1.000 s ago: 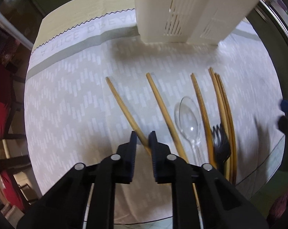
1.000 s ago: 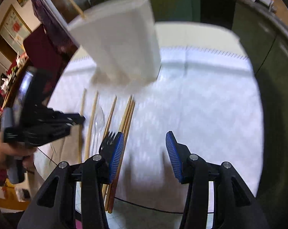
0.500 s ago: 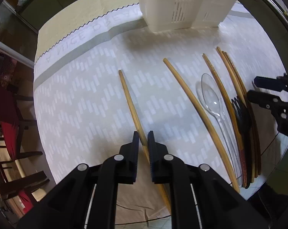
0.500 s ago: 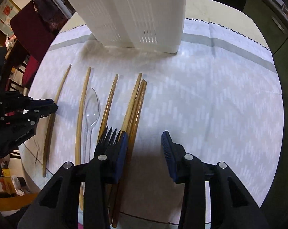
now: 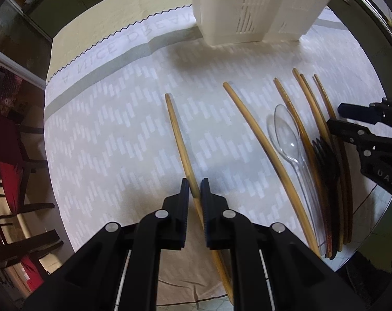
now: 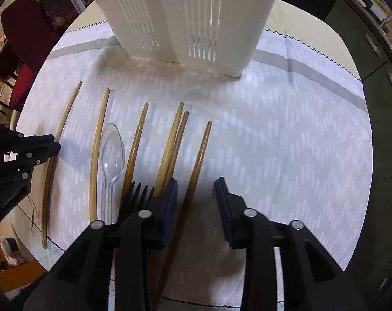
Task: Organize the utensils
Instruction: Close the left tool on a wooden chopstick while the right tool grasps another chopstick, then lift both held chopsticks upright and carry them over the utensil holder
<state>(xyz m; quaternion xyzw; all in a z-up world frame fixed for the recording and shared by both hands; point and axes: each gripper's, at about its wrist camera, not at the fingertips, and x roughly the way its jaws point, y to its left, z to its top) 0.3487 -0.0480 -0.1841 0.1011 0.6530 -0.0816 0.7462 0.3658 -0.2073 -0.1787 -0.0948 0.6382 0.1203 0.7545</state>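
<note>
Currently: left hand-held gripper [image 5: 194,190] clamped on leftmost chopstick [image 5: 179,140] | right hand-held gripper [image 6: 196,194] closing astride rightmost chopstick [image 6: 199,155], unpinched | shafts aimed at white caddy [image 6: 185,20], far desk [image 6: 286,129] edge

Holder [image 6: 185,20] top cut off (both views).

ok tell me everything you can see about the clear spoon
The clear spoon looks like see-through plastic, with an oval bowl and a slim handle. It lies flat on the white patterned tablecloth, bowl toward the white slotted holder, between two wooden chopsticks, beside the black fork. Neither gripper touches it.
</note>
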